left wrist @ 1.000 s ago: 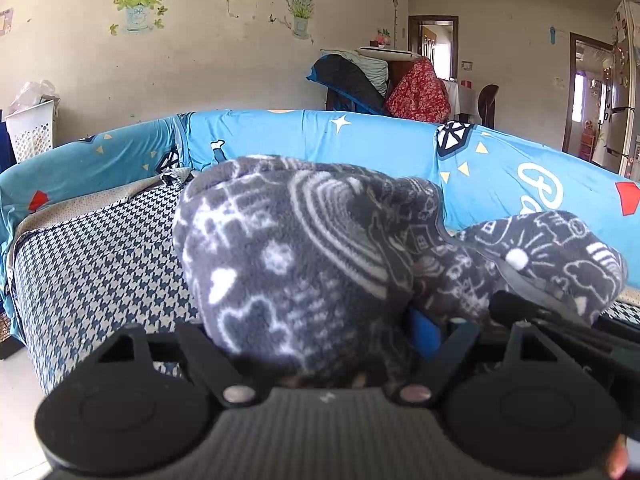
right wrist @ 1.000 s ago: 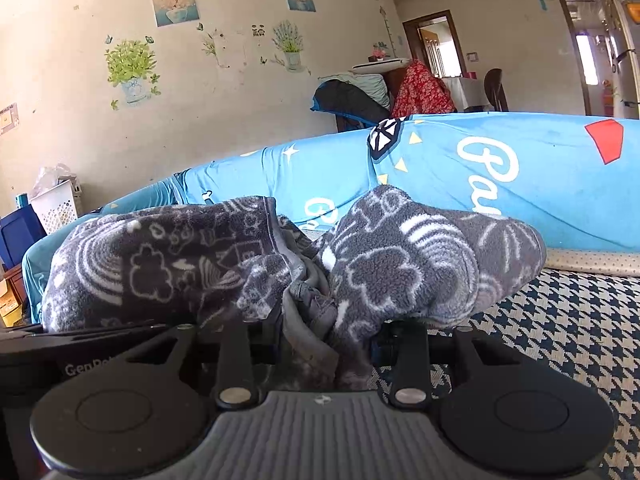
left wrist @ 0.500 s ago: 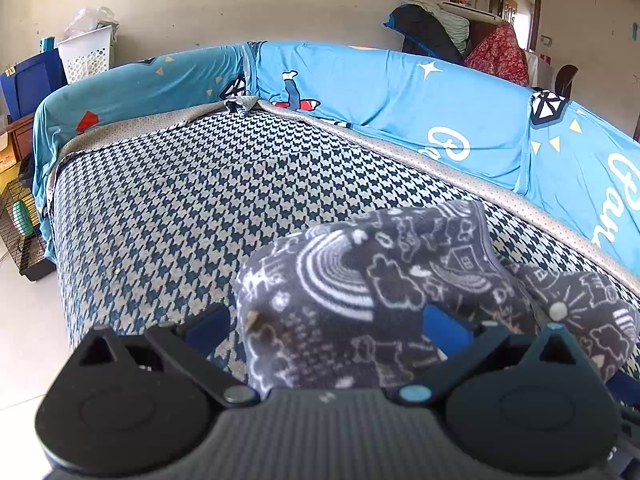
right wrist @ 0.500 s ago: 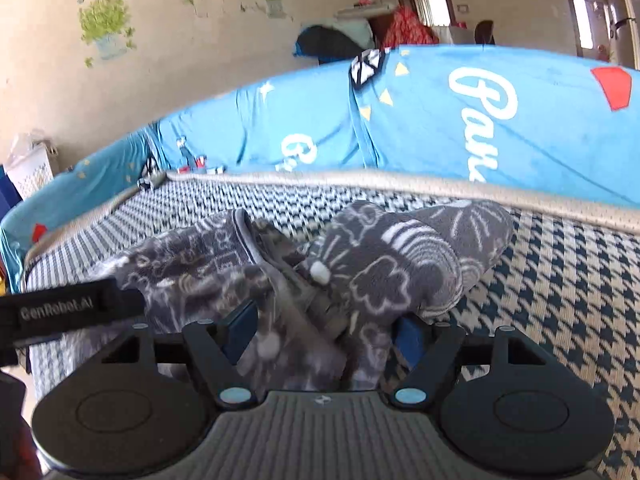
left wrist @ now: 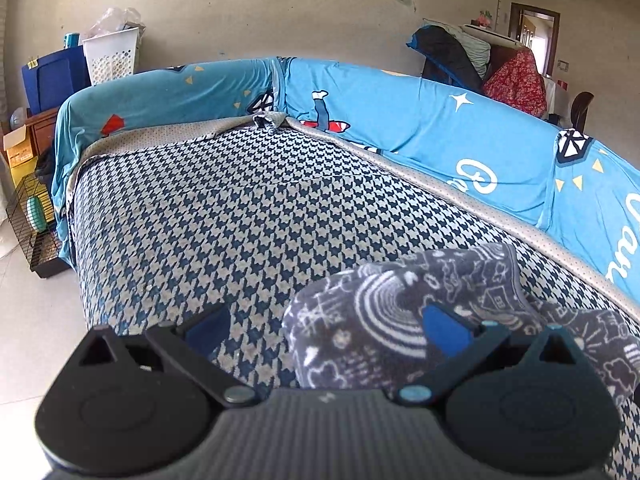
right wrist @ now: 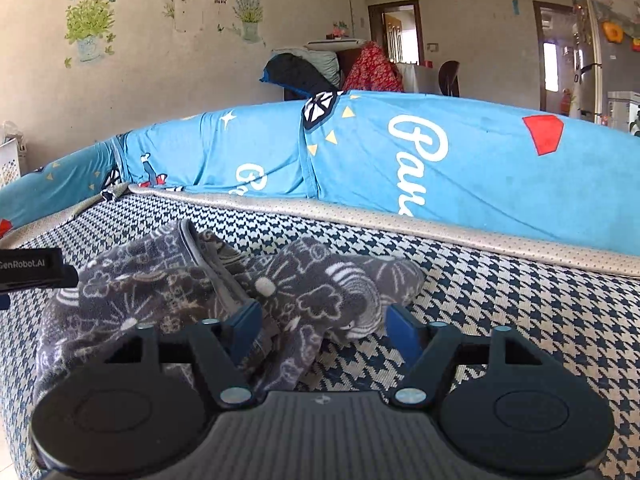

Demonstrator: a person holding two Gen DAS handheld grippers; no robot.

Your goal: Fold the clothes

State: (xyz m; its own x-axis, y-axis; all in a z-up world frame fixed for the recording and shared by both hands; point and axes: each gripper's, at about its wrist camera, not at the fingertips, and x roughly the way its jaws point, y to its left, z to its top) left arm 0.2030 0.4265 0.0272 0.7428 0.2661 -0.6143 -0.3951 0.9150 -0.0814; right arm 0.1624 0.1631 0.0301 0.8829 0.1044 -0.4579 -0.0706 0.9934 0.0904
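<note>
A dark grey fleece garment [left wrist: 400, 320] with white drawings lies crumpled on the houndstooth sofa seat [left wrist: 240, 220]. My left gripper [left wrist: 326, 320] is open wide and low over the seat. The garment's left end sits between its jaws, against the right pad [left wrist: 444, 332], with bare seat by the left pad. In the right wrist view the same garment [right wrist: 320, 292] lies bunched in front of me. My right gripper [right wrist: 324, 324] has its jaws closing around a fold of it. The left pad [right wrist: 248, 324] touches the cloth, and the right pad [right wrist: 400, 332] stands just off its end.
A bright blue cover [right wrist: 440, 160] drapes the sofa back behind the seat. A white basket [left wrist: 112, 54], a blue box [left wrist: 52, 80] and a wire cage [left wrist: 32, 216] stand off the sofa's left end. Clothes [left wrist: 480, 60] are piled behind it. The left tool's labelled body [right wrist: 32, 268] shows at the left edge.
The garment, held up in both grippers a second ago, has come down onto the seat. My left jaws opened and let it go. My right jaws opened, then narrowed again.
</note>
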